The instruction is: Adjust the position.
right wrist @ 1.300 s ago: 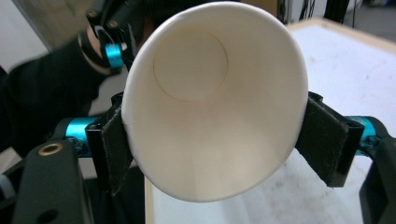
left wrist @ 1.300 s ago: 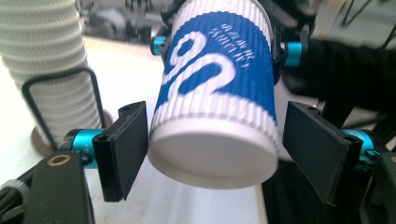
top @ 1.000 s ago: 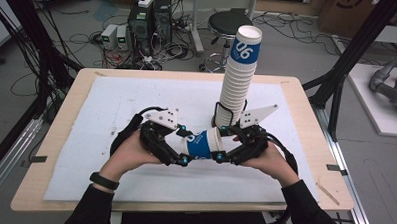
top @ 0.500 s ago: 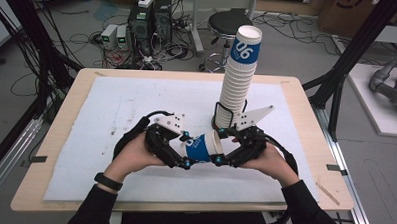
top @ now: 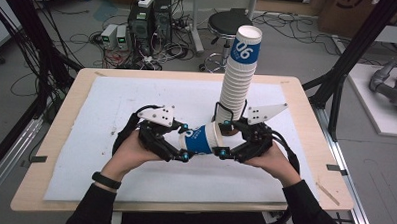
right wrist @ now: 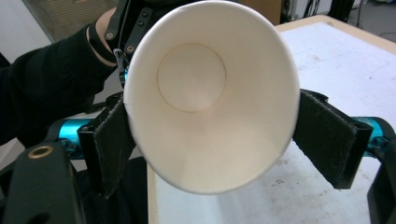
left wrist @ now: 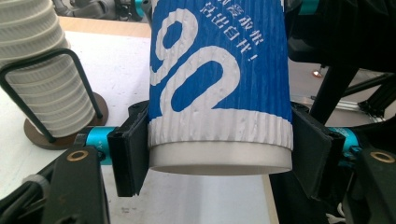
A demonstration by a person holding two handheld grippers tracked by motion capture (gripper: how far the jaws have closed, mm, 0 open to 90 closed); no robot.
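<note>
A blue and white ribbed paper cup point(top: 200, 138) lies on its side in the air between my two grippers, over the white mat. My left gripper point(top: 184, 141) is shut on its base end, and its pads point(left wrist: 130, 154) press both sides of the cup point(left wrist: 219, 84). My right gripper point(top: 222, 138) stands around the cup's open mouth point(right wrist: 205, 93). Its jaws have just been opening, and its pads point(right wrist: 327, 140) sit at the rim without squeezing it. A tall stack of cups point(top: 238, 73) rises from a wire holder just behind.
The stack's round holder base point(left wrist: 37, 135) stands close behind the grippers. The white mat point(top: 111, 104) covers most of the wooden table point(top: 312, 106). A stool point(top: 227, 25) and computer boxes point(top: 150, 15) stand on the floor beyond the far edge.
The left jaws have closed onto the cup's base end. The right jaws have spread at the rim. Both hands and the cup have stayed in nearly the same place.
</note>
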